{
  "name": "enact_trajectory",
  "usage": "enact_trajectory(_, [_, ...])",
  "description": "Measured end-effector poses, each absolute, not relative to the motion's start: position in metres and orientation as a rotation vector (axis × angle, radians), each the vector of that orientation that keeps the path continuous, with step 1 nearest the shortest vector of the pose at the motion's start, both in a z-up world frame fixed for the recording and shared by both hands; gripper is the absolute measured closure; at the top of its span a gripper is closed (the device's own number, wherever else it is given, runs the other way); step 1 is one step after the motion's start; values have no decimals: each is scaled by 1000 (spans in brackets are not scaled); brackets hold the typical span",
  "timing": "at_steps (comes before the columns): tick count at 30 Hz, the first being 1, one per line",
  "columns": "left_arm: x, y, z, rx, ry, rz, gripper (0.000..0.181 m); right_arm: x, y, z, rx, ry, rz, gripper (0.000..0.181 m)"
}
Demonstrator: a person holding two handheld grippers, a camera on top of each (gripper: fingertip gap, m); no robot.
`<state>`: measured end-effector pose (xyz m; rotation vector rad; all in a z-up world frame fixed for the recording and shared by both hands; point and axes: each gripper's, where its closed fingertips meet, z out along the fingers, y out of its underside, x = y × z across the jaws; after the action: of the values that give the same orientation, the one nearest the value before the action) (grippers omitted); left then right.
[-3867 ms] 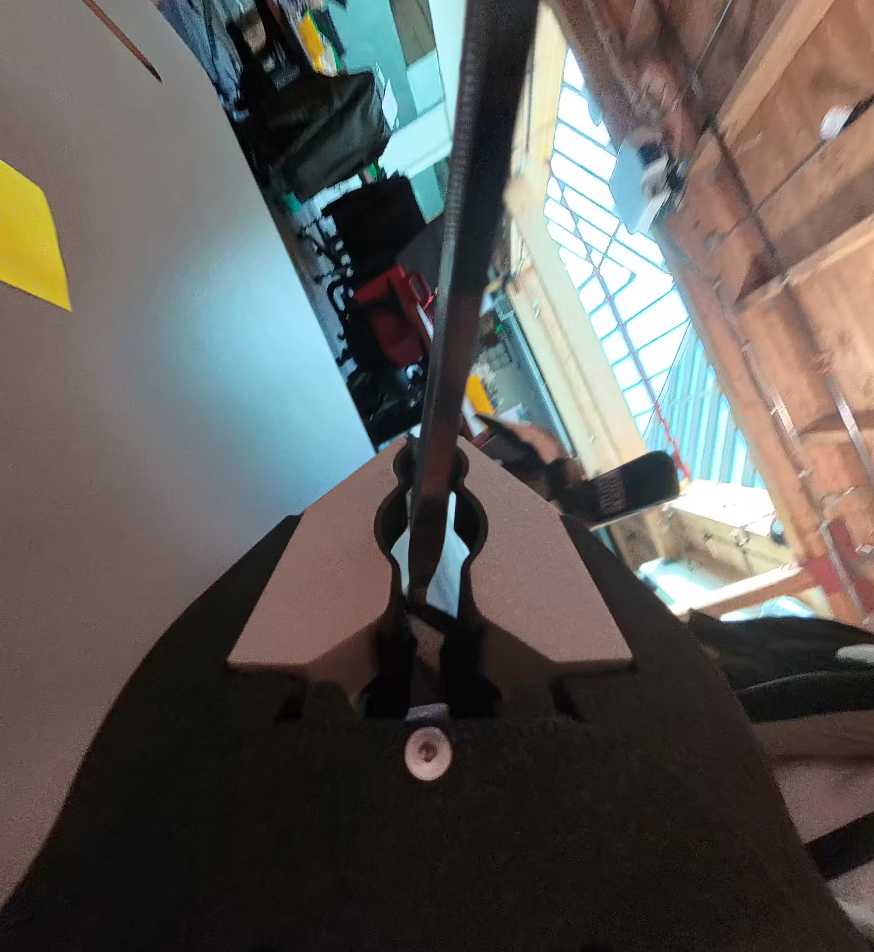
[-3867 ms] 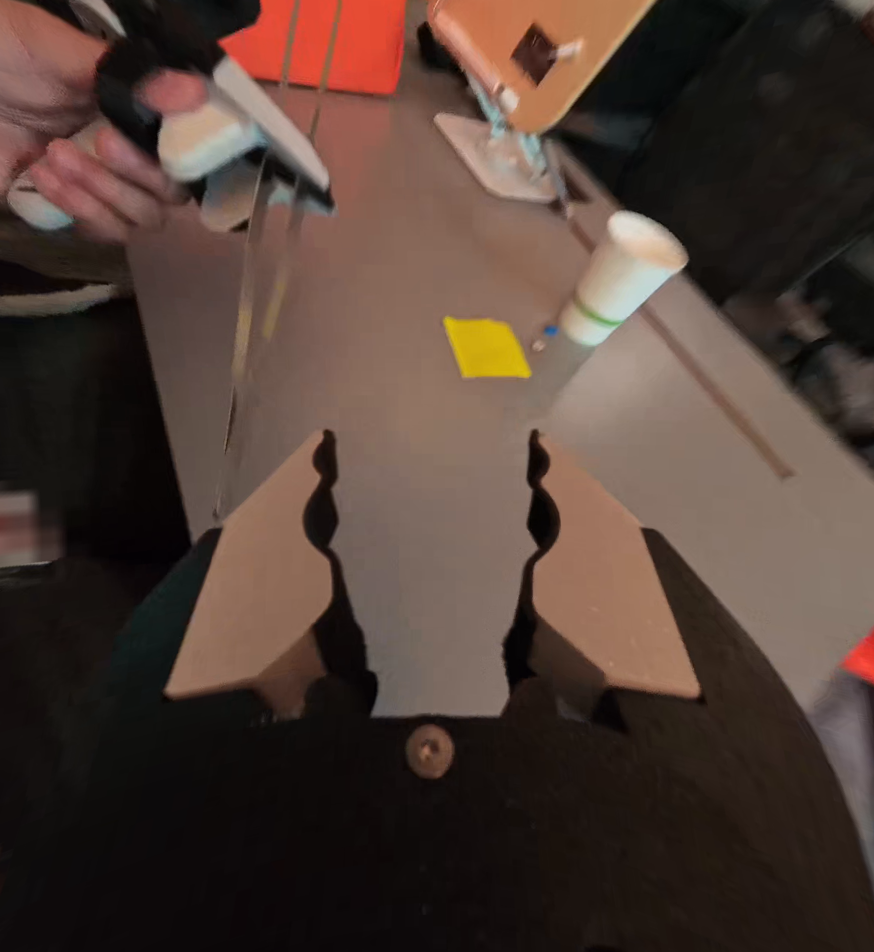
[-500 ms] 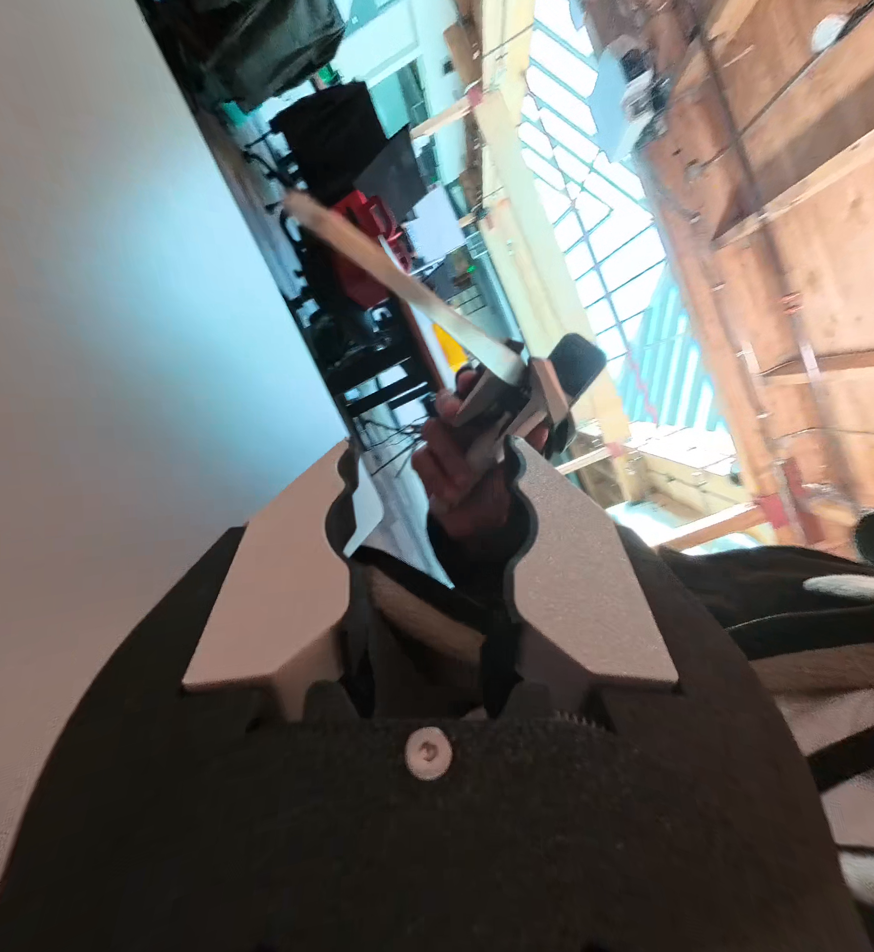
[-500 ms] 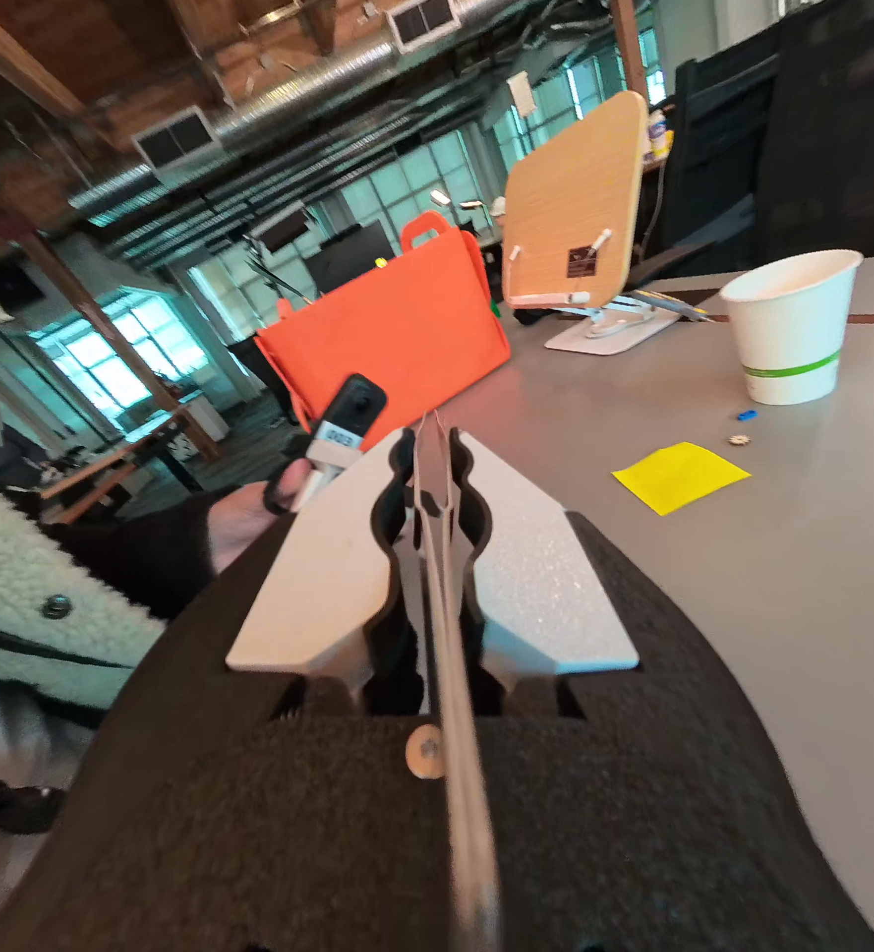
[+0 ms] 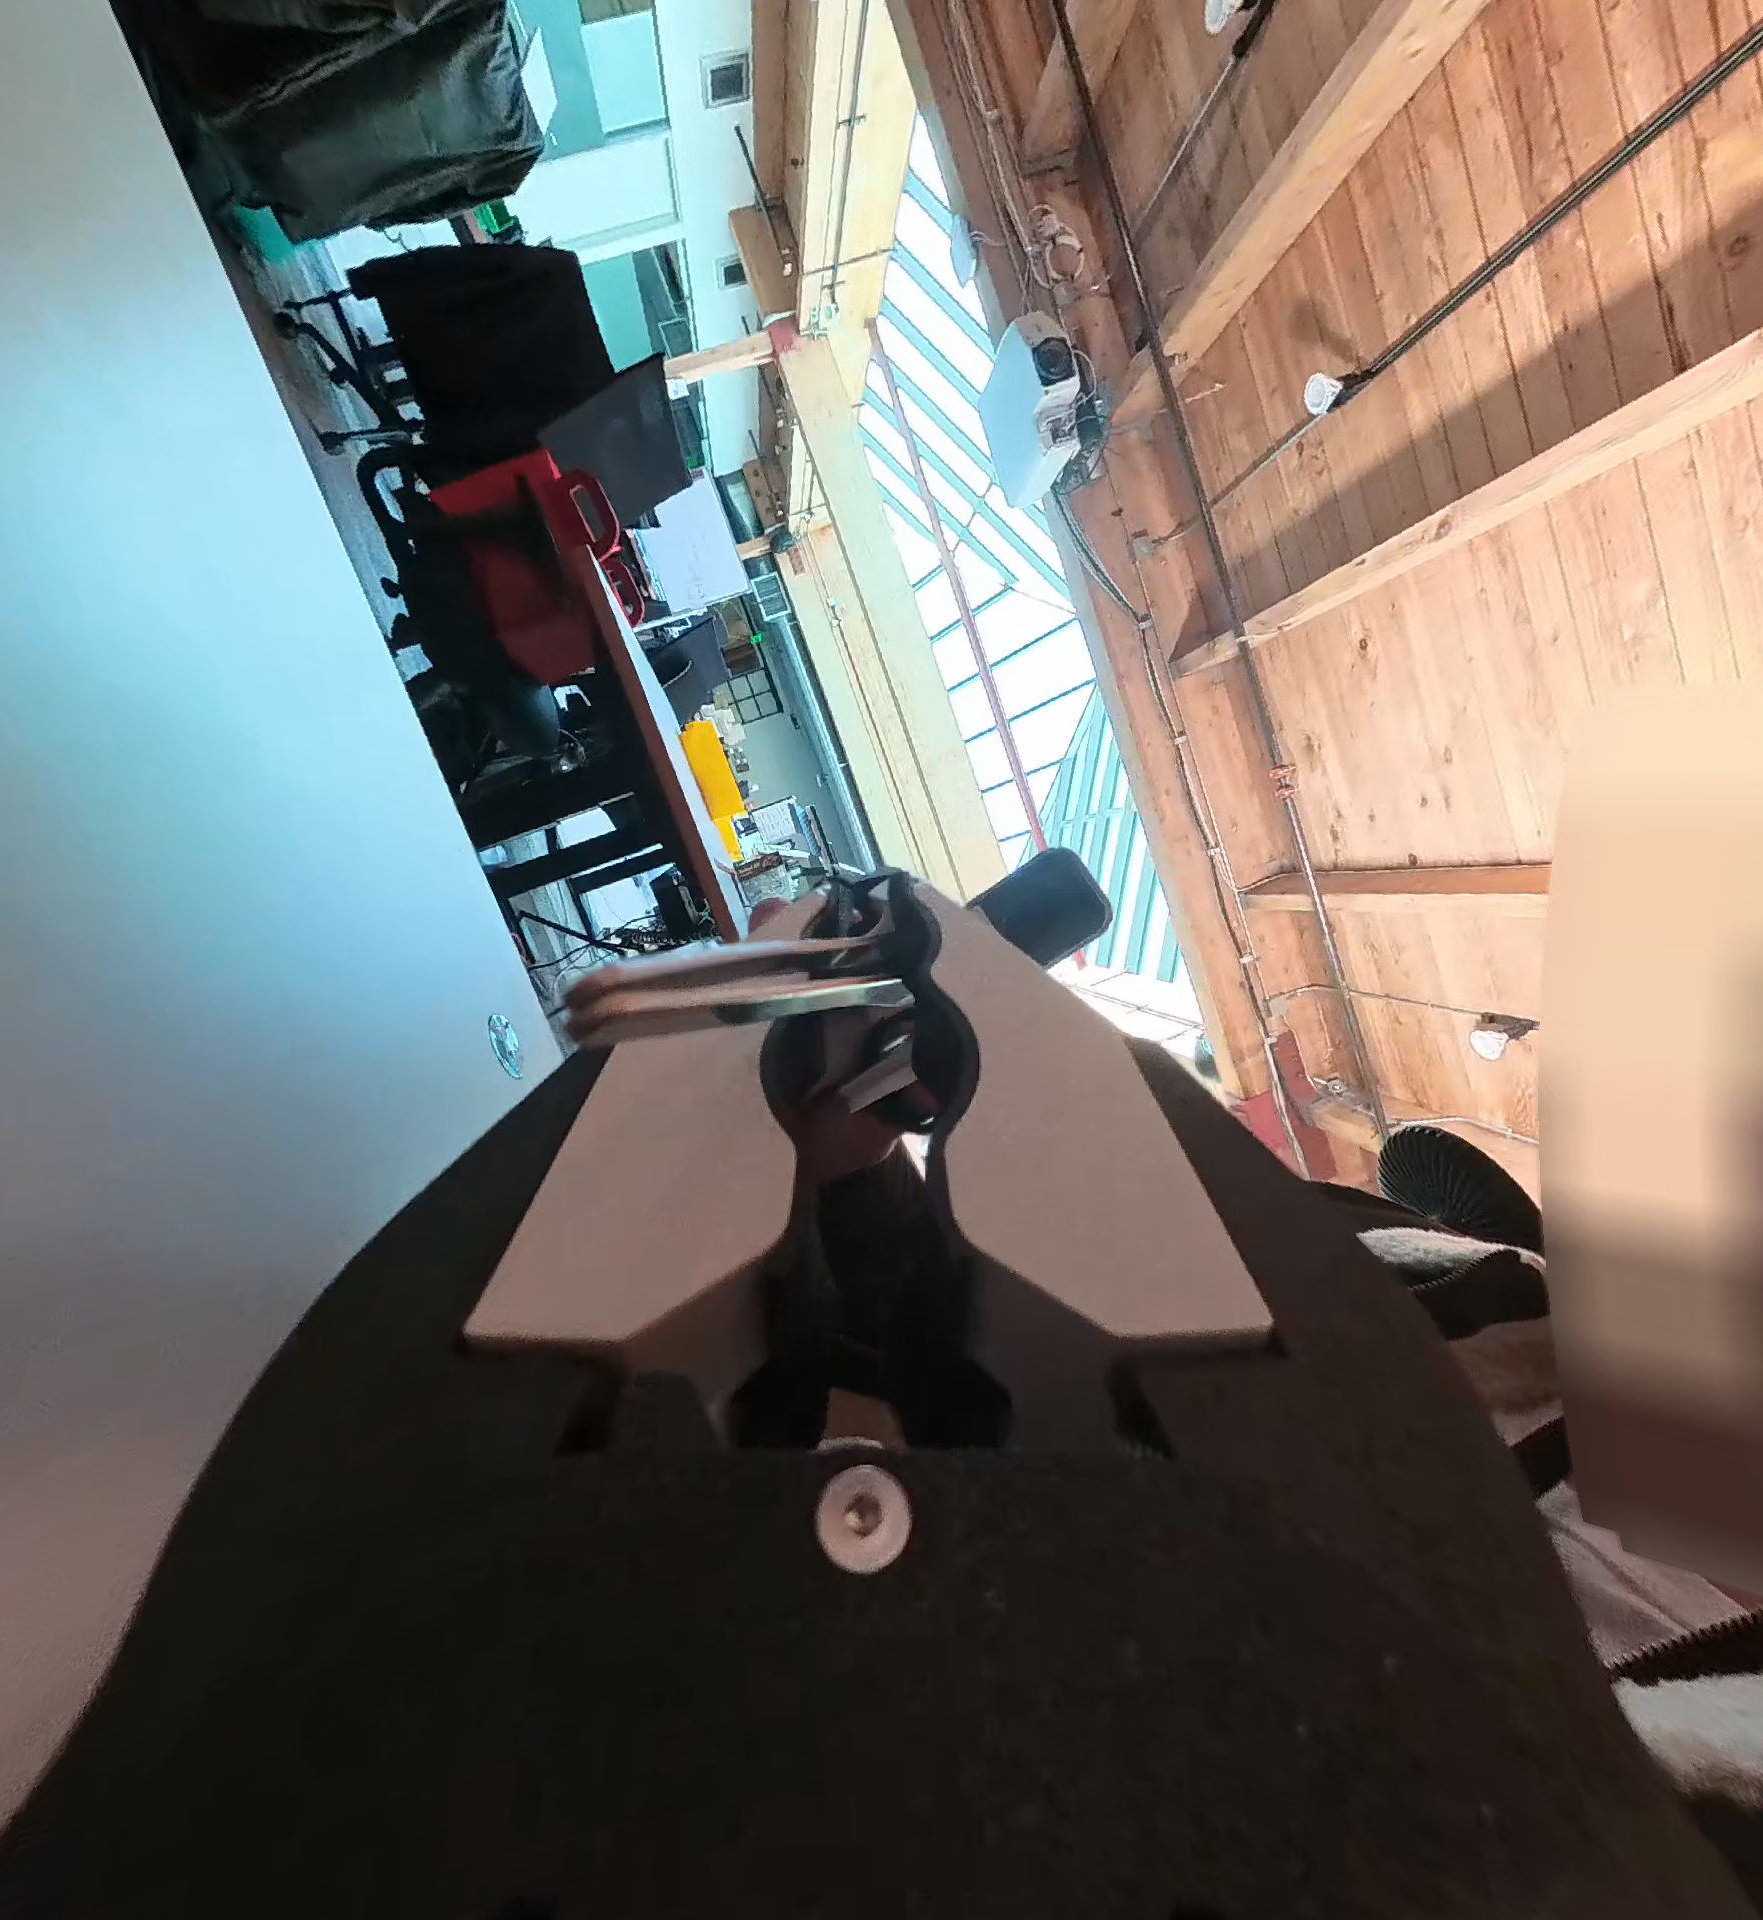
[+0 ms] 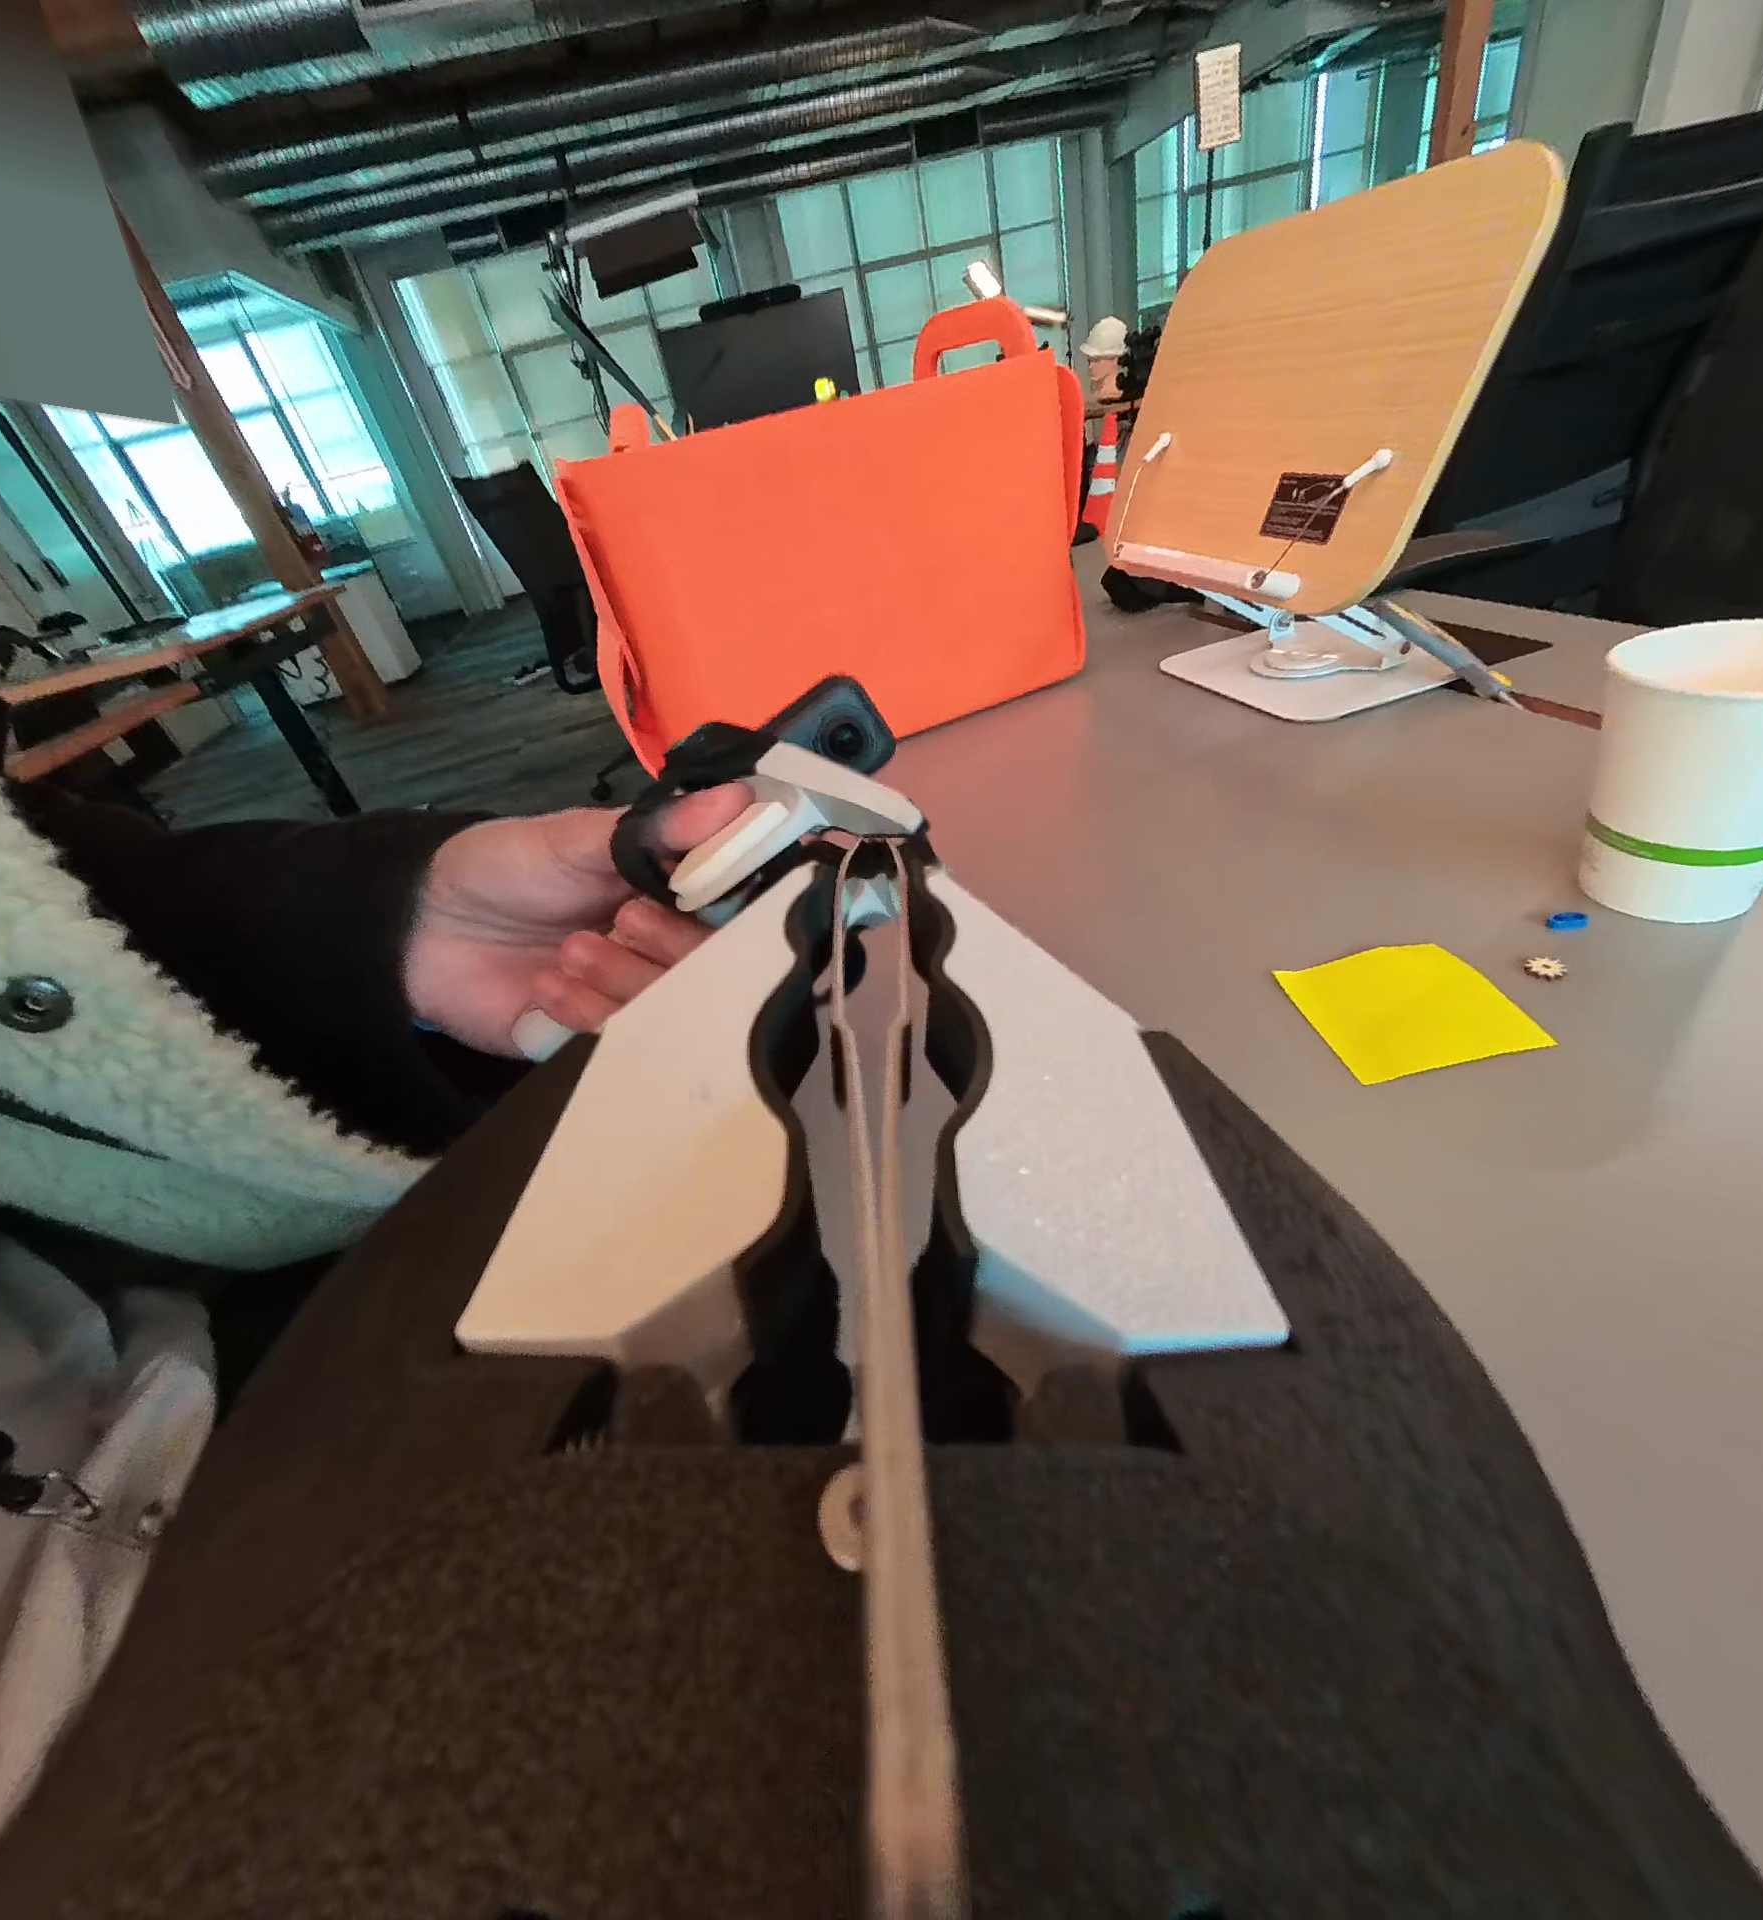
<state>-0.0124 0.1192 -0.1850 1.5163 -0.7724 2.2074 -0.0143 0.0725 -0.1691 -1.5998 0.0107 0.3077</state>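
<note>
As seen down its own fingers, had the right gripper [image 6: 872, 878] drawn in to a narrow gap and clamped on metal tweezers [image 6: 882, 1351] lying lengthwise between the pads, far end pointing forward. Met there the left gripper [image 6: 882, 831], held in a person's hand [image 6: 534, 925] with a dark cuff and a pale fleece sleeve [image 6: 129, 1039], tips pinched on that same far end. Showed, from the left wrist view, equally narrow jaws nipping the tweezers right at the fingertips, the rest of the tool sticking out sideways across one finger and hiding part of the other gripper beyond. Hung above the near edge of a grey table [image 6: 1272, 831]. Lay off to the right on it: a yellow sticky note [image 6: 1412, 1013], with a small tan gear [image 6: 1545, 967] and a blue ring [image 6: 1566, 920] just beyond, near a white paper cup [image 6: 1729, 769] with a green band. Stood farther back: an orange bag [image 6: 825, 582] and a tilted wooden book stand [image 6: 1355, 364], side by side.
</note>
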Motion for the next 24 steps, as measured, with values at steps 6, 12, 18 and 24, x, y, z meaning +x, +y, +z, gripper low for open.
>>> enact_trajectory(6, [-12, 123, -188, 1534, -757, 2186, 173, -15, 73, -178, -1658, -32, 247, 168])
enact_trajectory(12, [-11, 121, -189, 1497, -755, 2179, 171, -15, 73, -176, -1685, -38, 219, 171])
enact_trajectory(18, [-18, 135, -212, 1708, -1141, 2149, 138, 37, 65, -173, -1699, 127, -95, 172])
enact_trajectory(24, [-20, 167, -198, 1916, -1613, 2249, 138, 89, 39, -174, -1674, 345, -252, 170])
